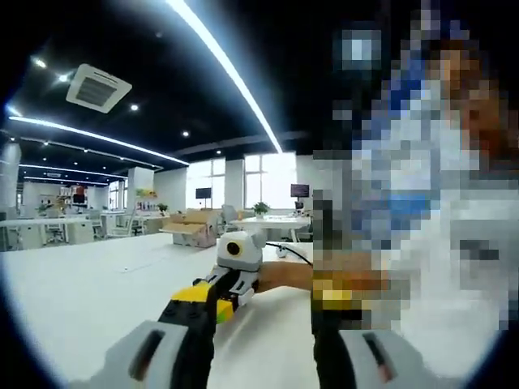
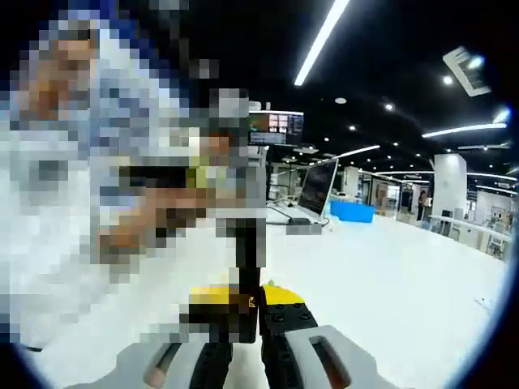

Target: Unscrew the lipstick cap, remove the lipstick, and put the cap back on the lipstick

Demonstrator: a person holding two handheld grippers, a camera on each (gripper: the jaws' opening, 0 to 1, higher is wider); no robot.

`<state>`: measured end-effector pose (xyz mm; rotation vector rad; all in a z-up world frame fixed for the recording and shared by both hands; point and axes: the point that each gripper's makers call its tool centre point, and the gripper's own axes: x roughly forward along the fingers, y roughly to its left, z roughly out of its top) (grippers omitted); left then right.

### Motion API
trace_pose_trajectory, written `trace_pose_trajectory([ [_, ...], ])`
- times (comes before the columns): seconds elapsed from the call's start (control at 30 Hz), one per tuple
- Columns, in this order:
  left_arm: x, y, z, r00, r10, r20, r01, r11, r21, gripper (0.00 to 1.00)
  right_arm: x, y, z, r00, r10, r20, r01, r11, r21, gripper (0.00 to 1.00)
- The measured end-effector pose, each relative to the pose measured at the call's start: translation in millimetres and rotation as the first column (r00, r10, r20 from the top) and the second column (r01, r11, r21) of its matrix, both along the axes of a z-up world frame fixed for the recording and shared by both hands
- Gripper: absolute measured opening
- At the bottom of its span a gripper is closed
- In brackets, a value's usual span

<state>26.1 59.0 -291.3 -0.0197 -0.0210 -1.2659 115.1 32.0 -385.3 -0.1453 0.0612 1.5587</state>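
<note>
1. The left gripper (image 1: 272,290) has its jaws well apart, and I see nothing between them. Their yellow-tipped ends rise from the bottom of the left gripper view, one on each side, over the white surface (image 1: 81,284).
2. The right gripper (image 2: 247,298) has its jaws drawn close together on a slim black tube, the lipstick (image 2: 247,251). It stands up from between the yellow tips in the right gripper view, and a small glint of gold shows at its base.
3. I cannot tell from here whether the cap is on or off. The upper part of the tube runs into a blurred patch.
4. In the left gripper view the right gripper (image 1: 229,293) comes in near the middle, held by a hand (image 1: 284,275). It sits just beside the tip of the left gripper's left-hand jaw. The lipstick cannot be made out from that side.
5. The person holding both tools stands close behind them, in a light top.
6. The surface (image 2: 405,275) is broad and white. An open laptop (image 2: 318,190) sits further back on it, with a blue box (image 2: 353,212) beside that.
7. Across the room there is a cardboard box (image 1: 190,227) on another desk. A potted plant (image 1: 260,208) and a dark monitor (image 1: 299,190) stand by the bright windows.
8. Long strip lights run across the dark ceiling.
</note>
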Motion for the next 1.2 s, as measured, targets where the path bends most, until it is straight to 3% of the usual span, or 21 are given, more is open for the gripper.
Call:
trace_pose_trajectory([
  [0.2,0.2,-2.0,-4.4,1.000,0.000,-0.005,0.000,1.000,0.018,0.48,4.4,-3.7,-12.8,0.999,-0.024,-0.024,0.023,0.999,-0.025,0.10],
  [0.33,0.3,-2.8,-5.1,1.000,0.000,-0.006,0.001,1.000,0.020,0.48,5.5,-5.3,-11.2,1.000,-0.026,-0.002,0.026,1.000,-0.017,0.10],
  [0.73,-0.6,-5.5,-7.4,1.000,-0.002,-0.008,0.002,1.000,0.030,0.48,9.2,-11.4,-13.2,0.999,-0.033,-0.026,0.033,0.999,-0.001,0.10],
  [0.8,-0.6,-5.9,-8.1,1.000,-0.002,-0.009,0.003,0.999,0.033,0.48,5.6,-10.7,-16.8,0.999,-0.029,-0.013,0.029,0.999,-0.024,0.10],
  [0.87,-0.6,-6.2,-8.6,1.000,-0.003,-0.011,0.004,0.999,0.033,0.48,2.5,-11.0,-28.1,0.999,-0.031,0.011,0.032,0.995,-0.096,0.12],
  [1.0,-0.3,-7.1,-10.8,1.000,-0.005,-0.015,0.006,0.999,0.041,0.47,-3.5,-7.3,-20.6,0.999,-0.030,-0.017,0.029,0.998,-0.054,0.12],
  [1.2,0.3,-7.3,-10.9,1.000,-0.003,-0.016,0.004,0.999,0.039,0.48,-9.6,-5.8,-18.8,0.999,-0.038,-0.035,0.037,0.998,-0.048,0.11],
])
